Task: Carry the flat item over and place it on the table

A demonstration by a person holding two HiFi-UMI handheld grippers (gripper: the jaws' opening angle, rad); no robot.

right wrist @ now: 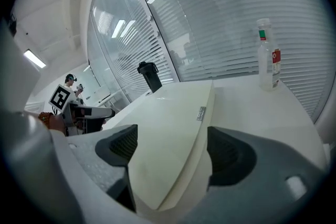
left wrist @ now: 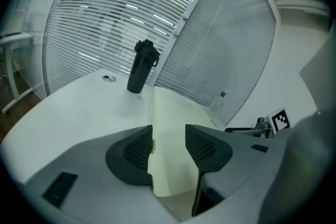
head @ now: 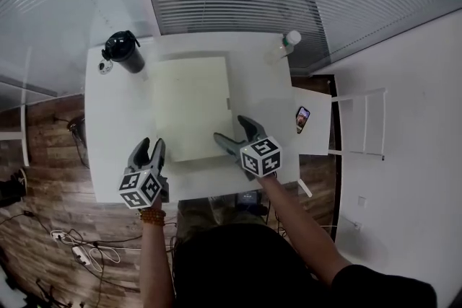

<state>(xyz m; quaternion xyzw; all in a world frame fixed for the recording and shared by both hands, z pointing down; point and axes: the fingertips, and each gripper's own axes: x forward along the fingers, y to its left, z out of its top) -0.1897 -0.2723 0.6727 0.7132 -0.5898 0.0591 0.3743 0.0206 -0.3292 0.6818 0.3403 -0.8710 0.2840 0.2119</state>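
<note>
The flat item (head: 191,104) is a pale cream board lying flat on the white table (head: 115,126). My left gripper (head: 148,148) hovers open at the board's near left corner. In the left gripper view the board (left wrist: 173,128) fills the gap between the jaws of that gripper (left wrist: 169,136), its left edge close to the left jaw. My right gripper (head: 234,132) is open at the near right corner. In the right gripper view the board's corner (right wrist: 173,128) lies between the wide-spread jaws of that gripper (right wrist: 172,141), ungripped.
A black flask (head: 124,50) stands at the table's far left, with a small round object (head: 105,67) beside it. A clear bottle (head: 290,41) stands at the far right corner. A phone (head: 302,119) lies on a low white surface to the right. Glass walls with blinds stand behind the table.
</note>
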